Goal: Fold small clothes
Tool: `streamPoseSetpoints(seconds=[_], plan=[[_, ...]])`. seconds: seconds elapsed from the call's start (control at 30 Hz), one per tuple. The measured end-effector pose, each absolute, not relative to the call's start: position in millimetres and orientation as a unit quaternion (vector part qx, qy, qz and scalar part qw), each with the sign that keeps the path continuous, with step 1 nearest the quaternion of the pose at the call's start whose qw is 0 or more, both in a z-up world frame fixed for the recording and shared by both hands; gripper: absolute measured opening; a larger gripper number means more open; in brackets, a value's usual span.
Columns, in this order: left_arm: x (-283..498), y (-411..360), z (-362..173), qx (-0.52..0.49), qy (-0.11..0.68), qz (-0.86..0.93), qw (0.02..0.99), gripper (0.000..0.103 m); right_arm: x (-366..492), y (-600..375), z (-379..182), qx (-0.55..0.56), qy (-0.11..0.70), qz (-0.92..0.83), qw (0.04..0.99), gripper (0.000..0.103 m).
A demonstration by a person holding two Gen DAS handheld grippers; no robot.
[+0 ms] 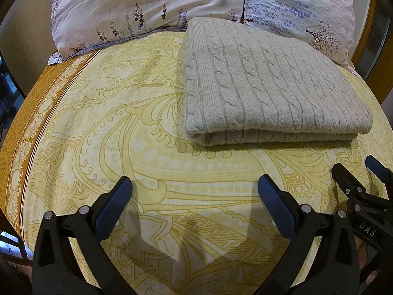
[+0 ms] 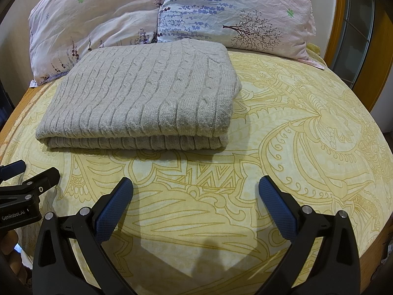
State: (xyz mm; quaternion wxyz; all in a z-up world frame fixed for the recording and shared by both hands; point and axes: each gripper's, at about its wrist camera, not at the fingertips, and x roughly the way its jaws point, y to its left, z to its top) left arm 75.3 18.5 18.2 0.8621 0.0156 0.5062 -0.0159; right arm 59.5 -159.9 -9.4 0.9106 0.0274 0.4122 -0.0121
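Note:
A grey cable-knit sweater (image 1: 265, 83) lies folded into a thick rectangle on the yellow patterned bedsheet (image 1: 122, 123), its folded edge toward me. In the right wrist view the same sweater (image 2: 145, 98) sits at the upper left. My left gripper (image 1: 194, 184) hovers open over bare sheet, short of the sweater's near edge, with nothing between its blue pads. My right gripper (image 2: 195, 184) is open too, over the sheet and just right of the sweater's near corner. Each gripper shows at the edge of the other's view: the right gripper (image 1: 356, 172), the left gripper (image 2: 32, 172).
Two floral pillows (image 1: 147, 7) (image 2: 233, 9) lean at the head of the bed behind the sweater. An orange border strip (image 1: 27, 127) runs along the sheet's left edge. A wooden frame with glass (image 2: 353, 29) stands at the far right. Bare sheet (image 2: 307, 135) spreads right of the sweater.

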Motion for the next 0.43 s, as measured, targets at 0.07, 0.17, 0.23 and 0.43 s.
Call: streamPoseSetpoints(seconds=[0.07,0.17,0.23,0.43], plan=[[75.4,18.6,18.3,0.015,0.506,-0.016,0.862,0.101,59.8,-160.1,-9.3,0.027,0.412,-0.012,0.911,0.102],[74.8,18.3,18.1,0.015,0.506,-0.016,0.862,0.101,59.9,-160.2,-9.3,0.027,0.412,-0.012,0.911,0.102],[75.3,18.7,18.1,0.015,0.507,-0.016,0.862,0.101,59.8,-160.1,-9.4,0.027,0.412,-0.012,0.911,0.102],[75.7,19.0,17.8,0.015,0.507,-0.016,0.862,0.101,59.8,-160.0,-9.4,0.027,0.412,-0.012,0.911,0.102]])
